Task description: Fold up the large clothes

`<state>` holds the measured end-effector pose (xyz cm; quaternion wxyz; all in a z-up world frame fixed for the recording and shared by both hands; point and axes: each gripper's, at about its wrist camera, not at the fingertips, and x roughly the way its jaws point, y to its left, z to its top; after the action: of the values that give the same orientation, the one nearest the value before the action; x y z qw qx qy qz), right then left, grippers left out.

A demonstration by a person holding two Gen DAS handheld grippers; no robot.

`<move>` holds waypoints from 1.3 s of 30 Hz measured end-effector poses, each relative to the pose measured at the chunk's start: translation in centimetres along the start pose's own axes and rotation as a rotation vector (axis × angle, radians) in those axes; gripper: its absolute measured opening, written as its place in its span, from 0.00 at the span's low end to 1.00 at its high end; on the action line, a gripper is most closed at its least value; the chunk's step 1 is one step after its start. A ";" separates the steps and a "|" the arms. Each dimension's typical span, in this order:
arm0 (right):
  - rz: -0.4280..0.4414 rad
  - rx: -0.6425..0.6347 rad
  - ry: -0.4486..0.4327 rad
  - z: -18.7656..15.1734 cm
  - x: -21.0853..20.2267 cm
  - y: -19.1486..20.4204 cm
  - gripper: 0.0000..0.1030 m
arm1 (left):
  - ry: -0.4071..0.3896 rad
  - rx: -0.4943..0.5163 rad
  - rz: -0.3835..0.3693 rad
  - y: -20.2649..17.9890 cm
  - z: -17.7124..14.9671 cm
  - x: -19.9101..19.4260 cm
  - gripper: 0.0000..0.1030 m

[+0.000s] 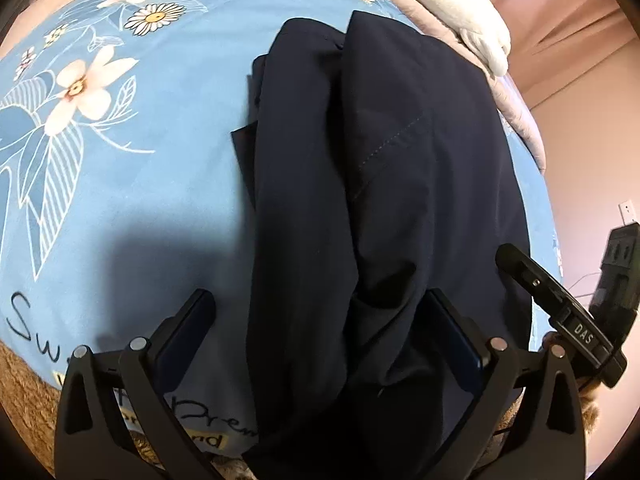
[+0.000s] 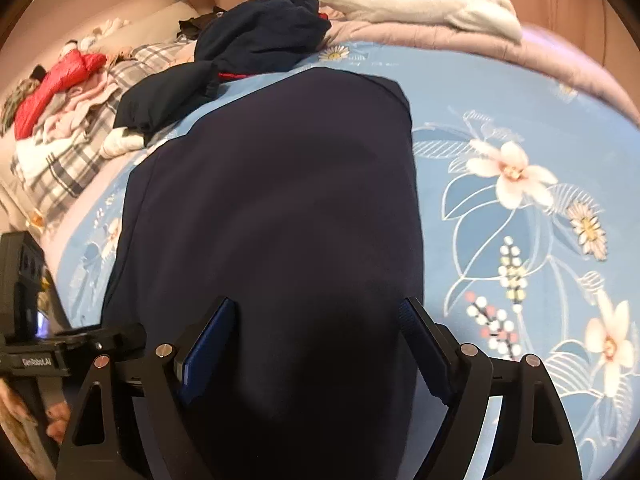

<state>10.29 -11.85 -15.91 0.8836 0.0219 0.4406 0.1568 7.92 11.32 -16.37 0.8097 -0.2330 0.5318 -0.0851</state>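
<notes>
A large dark navy garment (image 1: 360, 200) lies lengthwise on the blue floral bedsheet (image 1: 120, 140), folded into a long strip with a stitched seam showing. My left gripper (image 1: 320, 320) is open, its jaws standing wide apart over the garment's near end. In the right wrist view the same garment (image 2: 272, 200) lies flat and smooth. My right gripper (image 2: 320, 320) is open too, its jaws spread over the near part of the cloth. Neither gripper visibly pinches fabric. The other gripper's body (image 1: 560, 312) shows at the right edge of the left wrist view.
A crumpled dark garment with red trim (image 2: 256, 40) lies at the far end of the bed. A white pillow (image 2: 420, 0) and a pinkish quilt (image 2: 440, 36) lie behind it. A pile of red, plaid and pink clothes (image 2: 60, 112) is at the left.
</notes>
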 end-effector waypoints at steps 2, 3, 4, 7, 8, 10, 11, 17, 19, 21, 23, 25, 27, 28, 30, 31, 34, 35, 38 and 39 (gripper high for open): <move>0.025 0.010 0.007 0.1 0.3 -0.2 0.83 | -0.001 0.021 -0.015 -0.7 0.0 0.0 0.96; 0.036 0.016 0.012 0.1 0.5 -0.3 0.83 | 0.001 0.030 -0.033 -1.0 -0.1 0.2 0.88; 0.044 0.025 0.018 0.1 0.7 -0.4 0.82 | 0.005 0.035 -0.058 -1.3 0.0 0.5 0.82; 0.034 0.022 0.023 -0.2 0.6 -0.2 0.67 | 0.010 0.046 -0.089 -2.1 -0.1 0.6 0.58; 0.031 0.020 0.018 -0.3 0.4 -0.1 0.58 | 0.001 0.060 -0.082 -2.6 -0.1 0.5 0.52; 0.024 0.024 -0.002 -0.4 -0.2 -0.3 0.44 | -0.020 0.091 -0.061 -3.6 -0.1 0.2 0.44; 0.021 0.018 -0.016 -0.5 -0.6 -0.2 0.37 | -0.034 0.113 -0.043 -4.3 -0.1 -0.1 0.39; -0.016 -0.008 -0.129 -0.7 -3.9 0.8 0.16 | -0.139 0.220 0.036 -8.5 -0.6 -2.1 0.29; -0.013 0.004 -0.158 -0.7 -4.9 0.5 0.15 | -0.167 0.256 0.041 -9.9 -0.7 -2.7 0.28; -0.013 0.022 -0.186 -0.8 -5.9 -0.2 0.14 | -0.180 0.276 0.036 -10.4 -0.6 -2.9 0.27; -0.030 0.036 -0.215 -0.9 -6.8 -0.9 0.14 | -0.176 0.288 0.019 -10.9 -0.8 -2.9 0.26; -0.061 0.038 -0.248 -0.7 -7.4 -1.2 0.14 | -0.169 0.306 -0.001 -11.2 -1.1 -3.1 0.26; -0.087 0.047 -0.275 -0.8 -8.0 -1.9 0.14 | -0.165 0.324 -0.021 -12.5 -1.0 -2.6 0.26; -0.098 0.054 -0.280 -0.8 -8.1 -2.1 0.14 | -0.167 0.332 -0.027 -13.0 -0.9 -2.5 0.26; -0.123 0.070 -0.283 -0.9 -8.1 -2.9 0.14 | -0.172 0.351 -0.029 -13.5 -0.7 -2.1 0.26; -0.134 0.079 -0.282 -0.9 -8.1 -3.2 0.14 | -0.174 0.366 -0.026 -14.0 -0.7 -1.7 0.26; -0.147 0.114 -0.254 -1.4 -7.4 -4.6 0.14 | -0.150 0.377 -0.007 -14.3 -0.4 -0.4 0.26; -0.148 0.127 -0.241 -1.5 -7.1 -4.8 0.14 | -0.141 0.380 0.004 -14.4 -0.5 0.0 0.27; -0.140 0.144 -0.226 -1.8 -6.4 -5.4 0.14 | -0.143 0.392 0.033 -14.4 -0.7 0.6 0.28; -0.140 0.142 -0.224 -1.8 -6.3 -5.3 0.14 | -0.141 0.392 0.039 -14.2 -0.9 0.5 0.29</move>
<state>6.71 -18.93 -13.10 0.9322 0.0711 0.3499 0.0597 8.88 -1.63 -10.44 0.8762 -0.0663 0.4515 -0.1548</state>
